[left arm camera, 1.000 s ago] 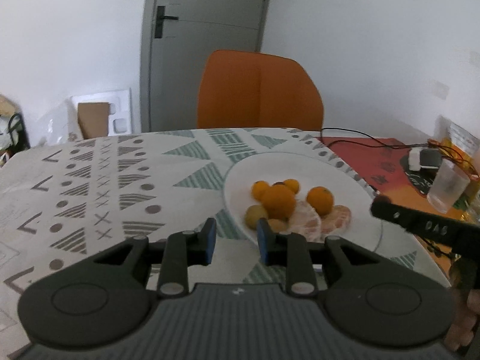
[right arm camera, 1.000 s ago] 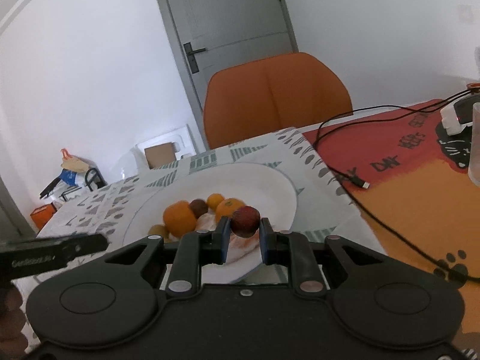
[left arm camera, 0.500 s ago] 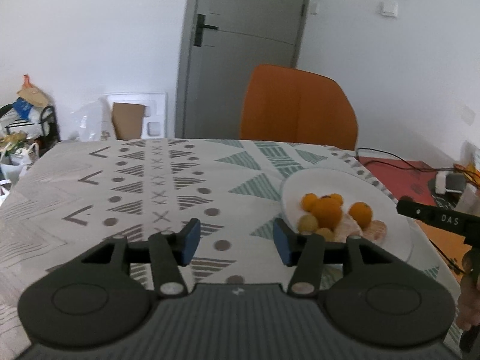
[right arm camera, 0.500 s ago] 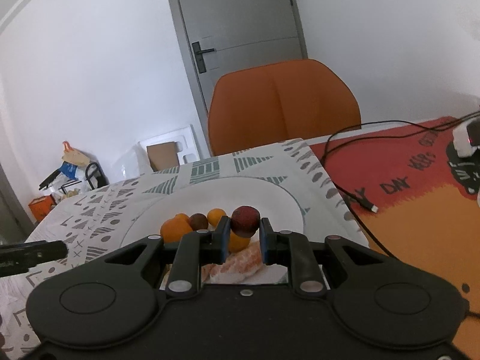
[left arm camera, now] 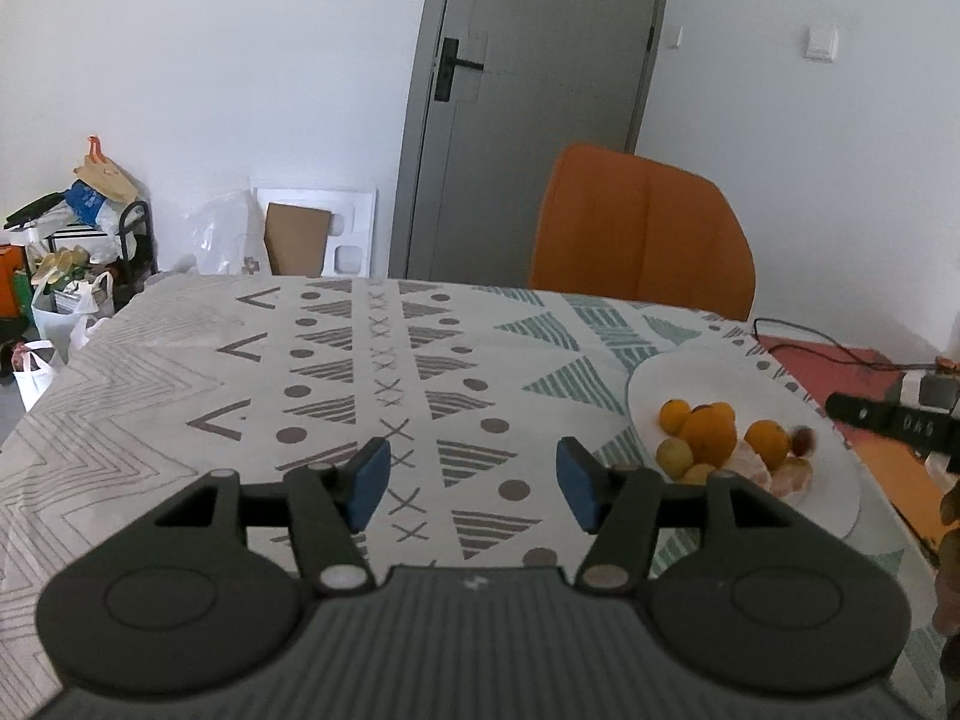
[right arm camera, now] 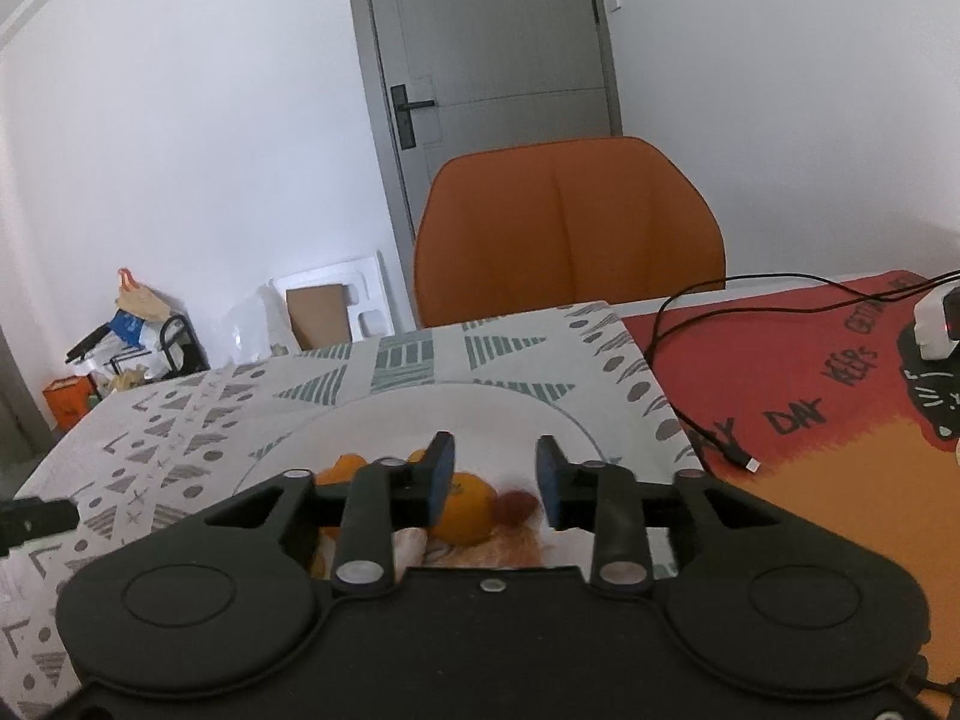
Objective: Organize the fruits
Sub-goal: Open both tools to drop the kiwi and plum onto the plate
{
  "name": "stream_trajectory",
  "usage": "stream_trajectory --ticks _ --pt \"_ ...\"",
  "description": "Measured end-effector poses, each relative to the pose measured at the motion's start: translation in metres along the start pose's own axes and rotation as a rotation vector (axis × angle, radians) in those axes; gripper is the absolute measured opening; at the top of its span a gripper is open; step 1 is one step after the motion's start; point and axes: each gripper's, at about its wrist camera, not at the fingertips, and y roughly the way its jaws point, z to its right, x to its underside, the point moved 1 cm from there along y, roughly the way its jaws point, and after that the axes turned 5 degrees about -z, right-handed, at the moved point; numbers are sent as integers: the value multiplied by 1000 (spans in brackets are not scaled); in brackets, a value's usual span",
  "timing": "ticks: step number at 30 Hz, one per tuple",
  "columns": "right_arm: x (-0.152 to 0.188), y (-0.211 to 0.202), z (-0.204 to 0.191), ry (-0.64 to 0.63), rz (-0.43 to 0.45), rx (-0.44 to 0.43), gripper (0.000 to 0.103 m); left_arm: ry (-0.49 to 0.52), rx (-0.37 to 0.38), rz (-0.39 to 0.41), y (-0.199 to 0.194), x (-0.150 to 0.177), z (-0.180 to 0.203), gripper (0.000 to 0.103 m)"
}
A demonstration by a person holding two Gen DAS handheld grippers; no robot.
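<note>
A white plate [left arm camera: 708, 378] on the patterned tablecloth holds several oranges [left arm camera: 711, 435], small yellow fruits [left arm camera: 674, 454], peeled segments and a dark red fruit [left arm camera: 803, 439]. My left gripper [left arm camera: 474, 483] is open and empty above the cloth, left of the plate. My right gripper [right arm camera: 493, 483] is open just above the plate [right arm camera: 498, 414]; the dark red fruit [right arm camera: 517, 507] lies on the plate below the gap between its fingers, beside an orange [right arm camera: 465, 510]. The right gripper's finger [left arm camera: 888, 420] shows at the right edge of the left wrist view.
An orange chair [left arm camera: 642, 234] stands at the table's far side. A red-orange mat [right arm camera: 810, 384] with a black cable [right arm camera: 690, 324] and a white device [right arm camera: 936, 324] lies right of the plate. Bags and boxes [left arm camera: 78, 240] sit on the floor at left.
My right gripper has opened and the dark red fruit it held now lies on the plate. My left gripper has opened wider and drawn back to the left, away from the plate.
</note>
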Motion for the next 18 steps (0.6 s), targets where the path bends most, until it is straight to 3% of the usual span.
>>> stream_trajectory --ticks 4,8,14,18 --pt "3 -5 -13 -45 -27 37 41 -17 51 42 -9 8 -7 72" --pt "8 -20 -23 -41 38 14 59 27 50 -3 1 7 -10 72" --pt "12 -13 -32 -19 -13 6 59 -1 29 87 -27 -7 -20 73" --pt "9 -36 -49 -64 35 -24 63 -34 25 91 -40 3 -31 79"
